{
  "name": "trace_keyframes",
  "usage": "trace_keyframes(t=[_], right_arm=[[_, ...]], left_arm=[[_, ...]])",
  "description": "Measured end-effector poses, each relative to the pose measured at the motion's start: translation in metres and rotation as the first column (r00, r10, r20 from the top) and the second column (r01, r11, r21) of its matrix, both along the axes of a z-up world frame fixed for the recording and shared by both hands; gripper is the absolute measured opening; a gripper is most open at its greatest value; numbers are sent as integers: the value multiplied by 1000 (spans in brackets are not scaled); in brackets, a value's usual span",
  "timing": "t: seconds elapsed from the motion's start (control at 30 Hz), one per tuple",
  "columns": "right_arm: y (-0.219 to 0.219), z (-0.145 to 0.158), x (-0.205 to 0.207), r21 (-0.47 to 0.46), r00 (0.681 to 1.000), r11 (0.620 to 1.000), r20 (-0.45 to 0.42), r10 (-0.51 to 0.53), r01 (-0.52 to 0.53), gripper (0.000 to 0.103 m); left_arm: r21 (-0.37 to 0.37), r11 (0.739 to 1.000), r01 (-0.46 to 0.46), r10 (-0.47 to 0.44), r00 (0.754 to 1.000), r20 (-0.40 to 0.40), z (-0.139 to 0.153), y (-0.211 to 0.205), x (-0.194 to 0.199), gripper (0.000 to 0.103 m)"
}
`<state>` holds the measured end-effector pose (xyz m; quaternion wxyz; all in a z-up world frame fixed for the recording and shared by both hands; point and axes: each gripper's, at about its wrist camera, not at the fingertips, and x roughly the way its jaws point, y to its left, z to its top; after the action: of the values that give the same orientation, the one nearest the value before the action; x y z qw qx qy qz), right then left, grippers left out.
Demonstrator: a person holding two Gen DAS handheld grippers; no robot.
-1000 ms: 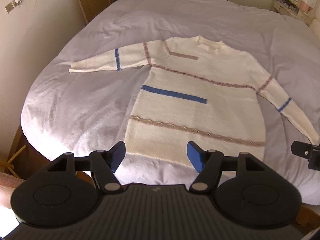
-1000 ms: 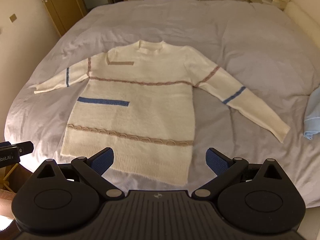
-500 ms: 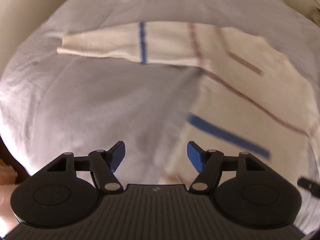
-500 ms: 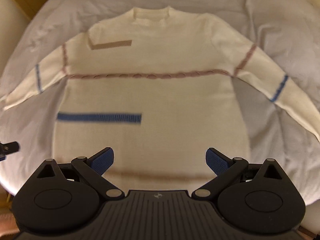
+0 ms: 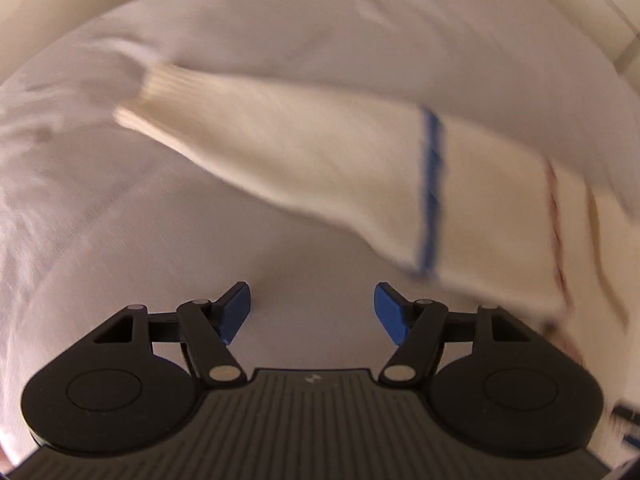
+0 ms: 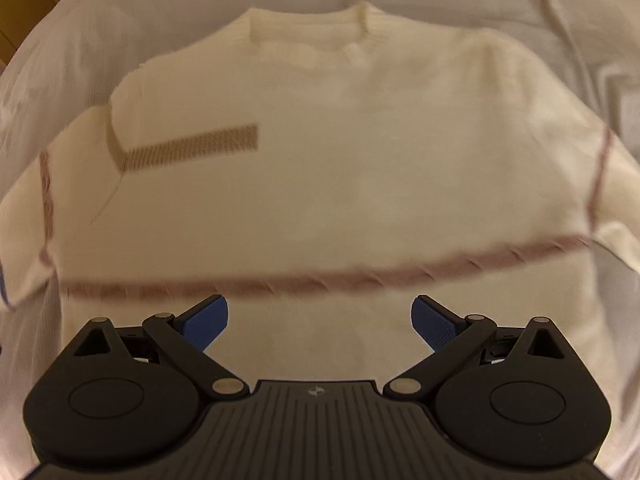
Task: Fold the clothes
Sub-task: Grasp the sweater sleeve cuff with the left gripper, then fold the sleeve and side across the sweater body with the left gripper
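Cream wool is filling most of what the right gripper point(image 6: 320, 320) is seeing: a sweater point(image 6: 340, 168) is lying flat and face up on the bed point(image 6: 560, 12), with its collar point(image 6: 308, 28) pointing toward the far edge of the bed. The pale sheet is showing all around the sweater. A short tan stripe point(image 6: 188, 150) is sitting on the chest near one shoulder, and a long brownish stripe point(image 6: 360, 268) is running across the body just past the gripper. The right gripper is hanging over the middle of the sweater, pointing steeply down, and its blue fingers point(image 6: 204, 322) are standing wide apart with nothing between them, so they are released. I cannot tell if they are touching the wool. The left gripper point(image 5: 312, 312) is hanging over the sheet point(image 5: 160, 248) near one side edge of the bed, also pointing down. One sleeve point(image 5: 320, 152) is stretching out across the sheet in front of it, with the ribbed cuff point(image 5: 156, 96) pointing toward that side edge. A thin blue stripe point(image 5: 430, 192) is crossing the sleeve, and a thin reddish line point(image 5: 558, 232) is crossing it nearer the body. The left blue fingers point(image 5: 236, 312) are also spread apart and released, with only bare sheet showing between them. The sleeve is lying just beyond them, not between them. Both pictures are looking a bit blurry.
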<state>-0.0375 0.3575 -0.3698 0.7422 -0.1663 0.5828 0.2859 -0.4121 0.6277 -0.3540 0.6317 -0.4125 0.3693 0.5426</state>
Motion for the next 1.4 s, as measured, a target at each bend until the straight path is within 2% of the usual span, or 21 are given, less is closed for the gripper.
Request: trace_keyframes(t=[0.17,0.33,0.37,0.4,0.43,0.47,0.57,0.63,0.67,0.73,0.77,0.83,0.9,0.93,1.0,1.03,1.07,1.17,1.27,1.33,1.4], right_arm=[[19,-14,-3,13,1000,1000,-12,7,-7,101],[10,-20,-5,-22,1000,1000,13,20,-19,101],[5,-20,-3,-21,1000,1000,17,14,-14,101],[1,-21,-1,-25,1000,1000,21,7,-6,101],[-4,-21,2,-28,1000,1000,25,-1,2,101],[-8,-21,6,-34,1000,999,28,-8,9,101],[-18,-20,18,-46,999,999,45,-26,28,100],[-25,-17,27,-48,998,998,57,-39,41,100],[-29,-15,32,-45,997,998,63,-45,48,100],[-39,-10,42,-37,995,997,75,-68,71,100],[-45,-7,47,-32,993,996,78,-83,86,100],[-52,-3,56,-22,990,993,83,-111,113,100],[-65,4,65,-8,986,990,89,-139,140,100],[-70,6,69,1,984,988,93,-152,153,100],[-80,10,76,20,979,984,101,-178,177,100],[-85,11,79,30,976,982,105,-190,188,100],[-92,11,84,35,973,979,106,-203,201,100],[-108,8,97,44,964,968,85,-251,248,100],[-127,3,103,121,952,946,3,-305,302,94],[-137,-3,106,188,940,921,-83,-332,342,89],[-140,-13,107,265,920,885,-196,-339,382,74]], left_arm=[[69,972,-227,219,970,104,-11,34,-52,62],[111,932,-346,325,931,168,-23,58,-78,59],[114,927,-358,337,926,173,-26,62,-80,55],[117,924,-365,343,923,172,-28,65,-79,40],[119,926,-358,335,926,174,-29,68,-77,28],[118,934,-336,313,933,177,-30,70,-75,5],[146,949,-279,243,944,224,-10,71,-63,5],[230,960,-159,89,953,290,25,61,-36,5],[261,961,-91,-1,943,332,43,51,-17,5],[311,950,43,-179,888,423,77,30,25,5],[333,936,111,-267,842,469,91,17,47,5],[362,892,270,-438,714,547,108,-16,98,5],[358,833,421,-550,571,609,106,-51,149,7],[334,807,488,-576,523,628,97,-67,172,10],[243,759,604,-592,485,643,68,-98,215,17],[189,739,647,-593,490,639,51,-111,232,18],[130,727,674,-591,517,620,36,-121,241,18],[47,721,691,-588,576,568,14,-135,234,18],[36,742,670,-590,626,510,18,-128,209,18],[43,768,639,-583,671,458,27,-126,190,20],[41,803,595,-555,722,413,27,-110,178,23]])
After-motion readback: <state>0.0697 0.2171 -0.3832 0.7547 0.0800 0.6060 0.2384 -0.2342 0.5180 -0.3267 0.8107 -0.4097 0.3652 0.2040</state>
